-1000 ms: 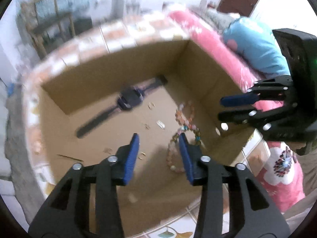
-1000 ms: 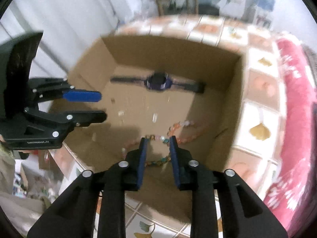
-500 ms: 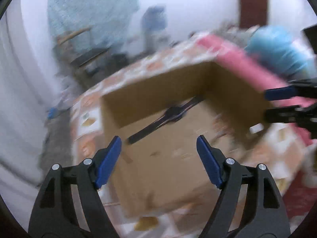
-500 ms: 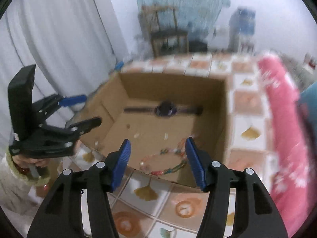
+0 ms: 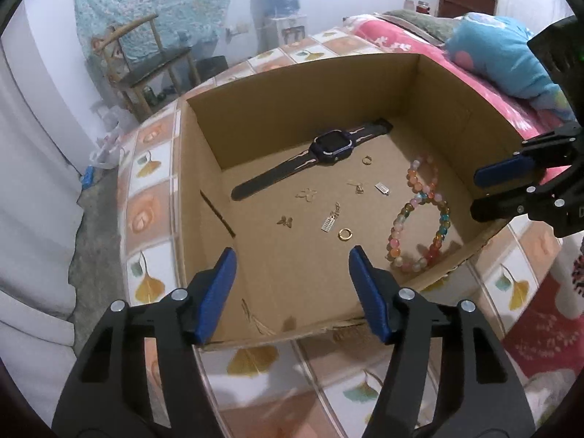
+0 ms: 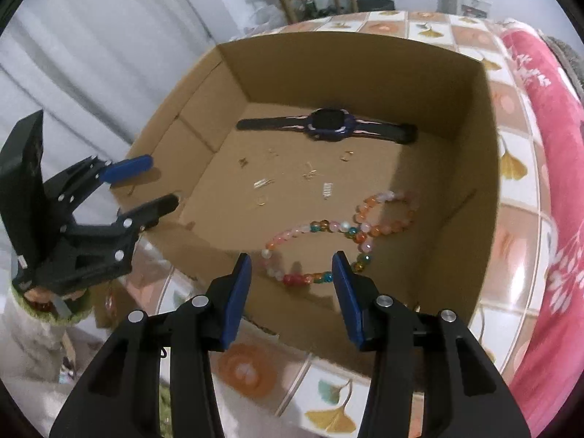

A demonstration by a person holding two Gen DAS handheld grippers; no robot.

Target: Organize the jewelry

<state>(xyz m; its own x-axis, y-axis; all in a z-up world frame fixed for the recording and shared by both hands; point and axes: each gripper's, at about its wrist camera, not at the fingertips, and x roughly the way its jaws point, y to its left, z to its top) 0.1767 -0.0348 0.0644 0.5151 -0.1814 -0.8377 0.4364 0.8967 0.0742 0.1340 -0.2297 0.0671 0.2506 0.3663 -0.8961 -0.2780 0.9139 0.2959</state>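
Tiled tabletop (image 5: 149,197) carries open cardboard box (image 5: 204,168); inside: watch (image 5: 330,146) by far wall, bead bracelets (image 5: 419,219) nearer, small gold pieces (image 5: 343,233) between; left gripper (image 5: 292,292) and right gripper (image 6: 290,292) tilt down over box's near rim, jaws apart, just been closing, nothing between.

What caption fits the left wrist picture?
Open left hand-held gripper above cardboard box holding watch, bead bracelet, small earrings.

place: home bedroom | signs: pink bedding (image 5: 408,42); wooden chair (image 5: 146,62); water dispenser (image 5: 283,7)
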